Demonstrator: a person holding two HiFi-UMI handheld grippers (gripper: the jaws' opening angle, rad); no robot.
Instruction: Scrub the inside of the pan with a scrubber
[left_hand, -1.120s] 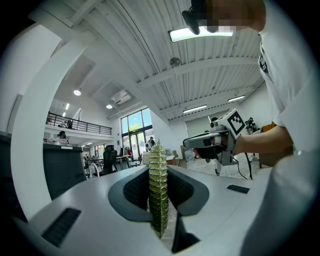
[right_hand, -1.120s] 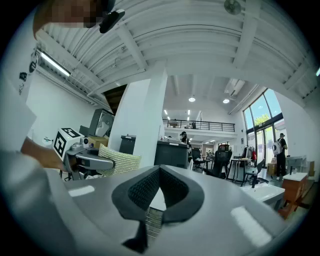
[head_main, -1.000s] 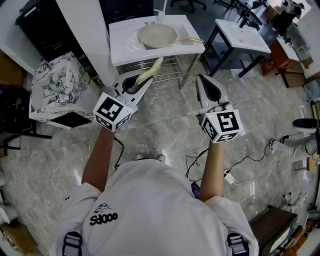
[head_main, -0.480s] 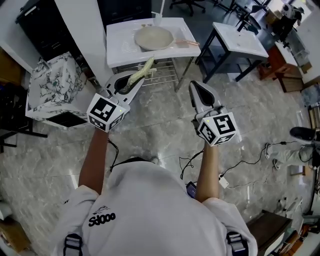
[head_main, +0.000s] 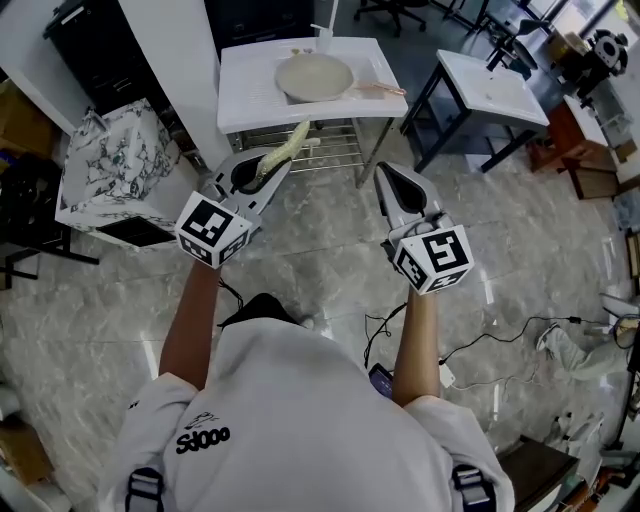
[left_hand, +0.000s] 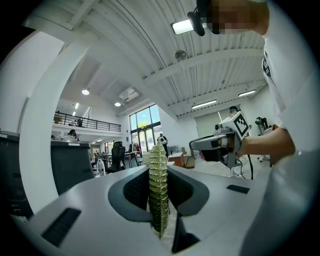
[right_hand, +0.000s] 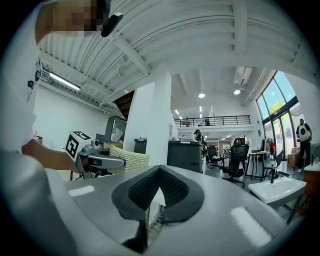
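Head view: the pan (head_main: 314, 76) lies on the white surface (head_main: 240, 95), well apart from the left claw (head_main: 268, 165) and the right claw (head_main: 392, 180)

Left gripper view: the left claw pinches the scrubber (left_hand: 158, 190) edge-on

Right gripper view: the right claw is pressed together, holding nothing

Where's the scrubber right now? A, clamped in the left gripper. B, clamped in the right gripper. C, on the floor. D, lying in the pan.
A: the scrubber stands pinched between the jaws of the left gripper, while the right gripper is shut on nothing.
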